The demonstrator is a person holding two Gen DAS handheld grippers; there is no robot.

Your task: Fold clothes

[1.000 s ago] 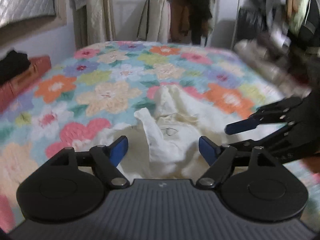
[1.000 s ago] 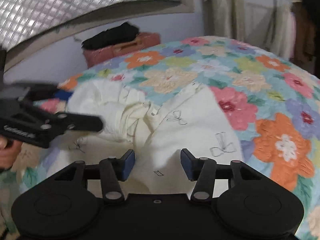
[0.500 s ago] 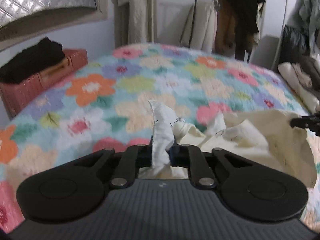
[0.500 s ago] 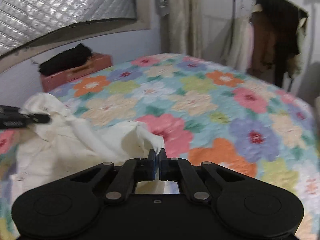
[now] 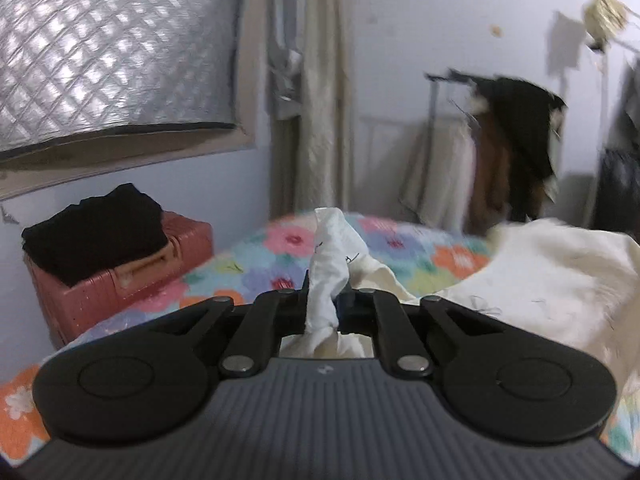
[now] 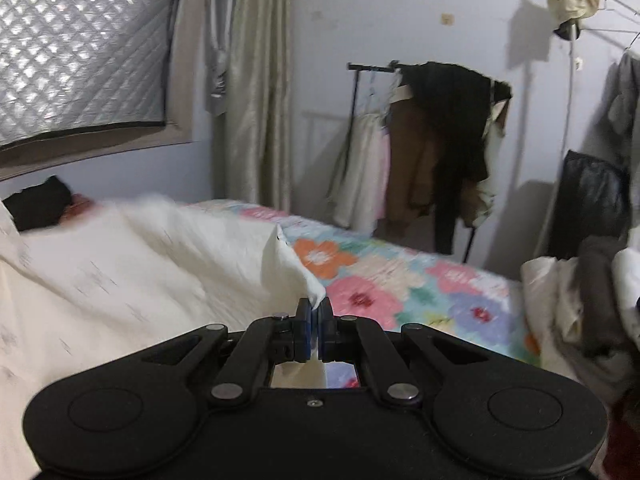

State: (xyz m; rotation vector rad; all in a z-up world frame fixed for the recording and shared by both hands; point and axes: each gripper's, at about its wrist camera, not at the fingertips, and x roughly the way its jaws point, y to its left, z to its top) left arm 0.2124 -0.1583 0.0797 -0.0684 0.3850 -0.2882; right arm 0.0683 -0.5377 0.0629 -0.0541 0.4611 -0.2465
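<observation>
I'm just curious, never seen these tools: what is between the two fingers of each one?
Cream garment fabric. In the left wrist view the left gripper pinches a bunched fold; in the right wrist view the right gripper clamps a thin edge.

A second ago both claws were wide open over the cream garment [image 5: 552,280], which lay crumpled on the flowered bed cover [image 5: 400,252]. Now the left gripper [image 5: 323,305] is closed on a bunch of the cloth, which sticks up in front of it. The right gripper [image 6: 314,322] is closed on a thin edge. The cloth has been lifted and is stretched out to the side of each claw. The cloth looks blurred, so it may be moving.
</observation>
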